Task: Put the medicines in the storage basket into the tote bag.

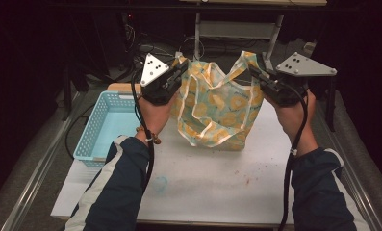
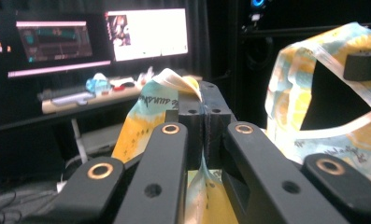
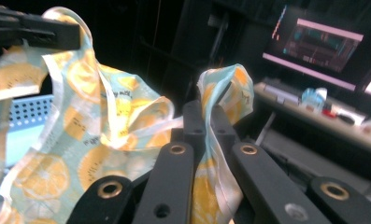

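Pinching bag (image 1: 217, 113) handles, both grippers closed

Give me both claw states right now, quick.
Left claw: closed on a handle of the lemon-print bag.
Right claw: closed on the bag's other handle.

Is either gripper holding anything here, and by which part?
Both hold the lemon-print bag: left gripper pinches one handle, right gripper the other.
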`<action>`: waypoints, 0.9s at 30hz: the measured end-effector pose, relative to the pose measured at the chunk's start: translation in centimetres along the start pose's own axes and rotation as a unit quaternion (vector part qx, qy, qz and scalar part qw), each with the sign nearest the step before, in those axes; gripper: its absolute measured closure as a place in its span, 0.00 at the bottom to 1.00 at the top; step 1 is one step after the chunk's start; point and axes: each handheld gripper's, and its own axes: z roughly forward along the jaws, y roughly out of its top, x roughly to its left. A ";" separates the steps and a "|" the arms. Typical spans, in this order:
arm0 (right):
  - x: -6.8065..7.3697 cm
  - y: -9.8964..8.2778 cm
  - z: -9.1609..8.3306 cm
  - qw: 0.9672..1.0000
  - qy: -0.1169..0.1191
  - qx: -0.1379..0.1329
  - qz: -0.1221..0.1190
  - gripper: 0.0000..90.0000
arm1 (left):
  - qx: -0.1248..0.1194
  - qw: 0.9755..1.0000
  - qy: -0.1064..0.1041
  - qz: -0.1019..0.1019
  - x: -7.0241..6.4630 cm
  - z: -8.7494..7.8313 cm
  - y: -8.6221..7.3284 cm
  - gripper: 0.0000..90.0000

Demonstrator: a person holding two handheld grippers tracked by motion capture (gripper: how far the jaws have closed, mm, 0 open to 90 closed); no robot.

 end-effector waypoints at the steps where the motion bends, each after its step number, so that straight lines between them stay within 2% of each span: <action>1: -0.1 -0.5 0.4 1.000 0.001 0.008 0.005 1.00 | 0.005 1.000 0.001 -0.002 0.2 0.3 -0.3 0.97; 3: -0.4 -1.3 1.1 1.000 -0.003 0.021 0.009 1.00 | 0.017 1.000 0.003 -0.002 0.4 0.7 -1.0 0.97; 7: -0.6 -3.1 2.3 0.999 0.005 0.044 0.022 1.00 | 0.037 0.999 0.006 0.004 0.5 1.5 -2.1 0.97; 9: -0.7 -4.0 2.7 0.998 0.010 0.054 0.027 1.00 | 0.044 0.999 0.007 0.000 0.6 1.8 -2.7 0.97; 15: -0.4 -6.0 3.4 0.996 0.020 0.073 0.037 1.00 | 0.072 0.997 0.016 0.007 1.2 2.6 -4.1 0.97; 18: -0.1 -6.8 3.4 0.996 0.022 0.077 0.040 0.96 | 0.076 0.997 0.021 0.004 1.5 2.8 -4.4 0.97; 22: 0.2 -7.5 3.1 0.996 0.032 0.077 0.043 0.95 | 0.081 0.996 0.031 0.013 1.8 2.7 -4.3 0.97; 26: 0.9 -7.6 2.6 0.996 0.044 0.071 0.040 0.94 | 0.082 0.996 0.041 0.019 1.9 2.7 -4.0 0.97; 27: 1.2 -7.5 2.5 0.996 0.051 0.067 0.034 0.90 | 0.082 0.996 0.042 0.019 2.0 2.7 -3.9 0.97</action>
